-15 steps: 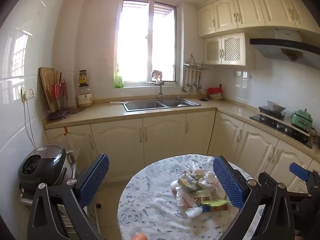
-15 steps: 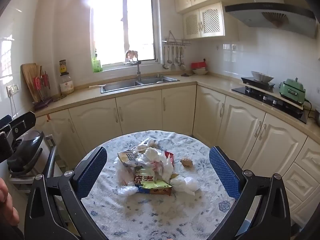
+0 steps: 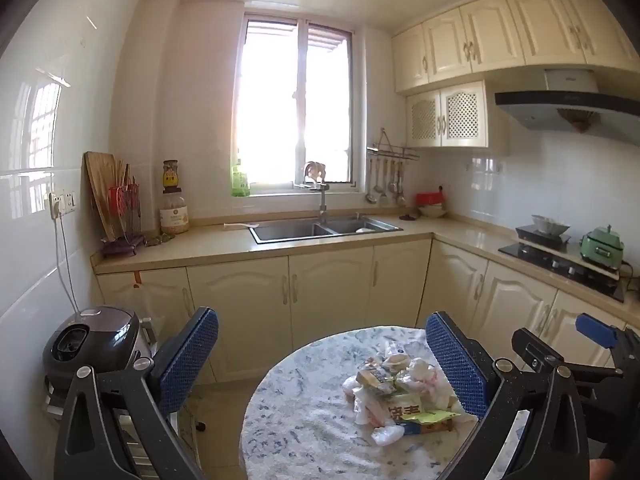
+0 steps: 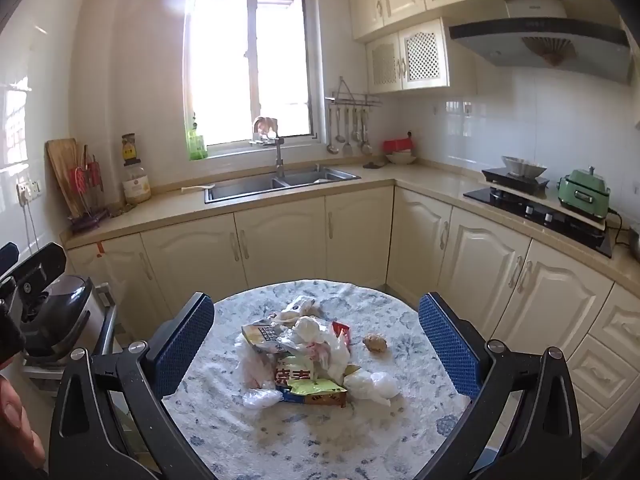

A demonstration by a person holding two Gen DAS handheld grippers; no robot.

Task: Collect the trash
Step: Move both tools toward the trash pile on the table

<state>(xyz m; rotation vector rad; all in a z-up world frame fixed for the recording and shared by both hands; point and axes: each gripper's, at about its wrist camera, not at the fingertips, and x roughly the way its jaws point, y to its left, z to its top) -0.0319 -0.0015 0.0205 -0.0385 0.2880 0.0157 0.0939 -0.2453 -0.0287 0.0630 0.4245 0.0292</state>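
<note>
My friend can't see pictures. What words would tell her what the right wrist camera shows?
A pile of trash made of wrappers and crumpled plastic lies on a round table, framed by the open, empty right gripper. Behind stand cream kitchen cabinets, a sink and a bright window.

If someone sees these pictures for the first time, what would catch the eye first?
Probably the trash pile of wrappers and crumpled plastic bags in the middle of the round table. The open right gripper frames it with blue pads. Behind, the bright window glares above the sink.
</note>
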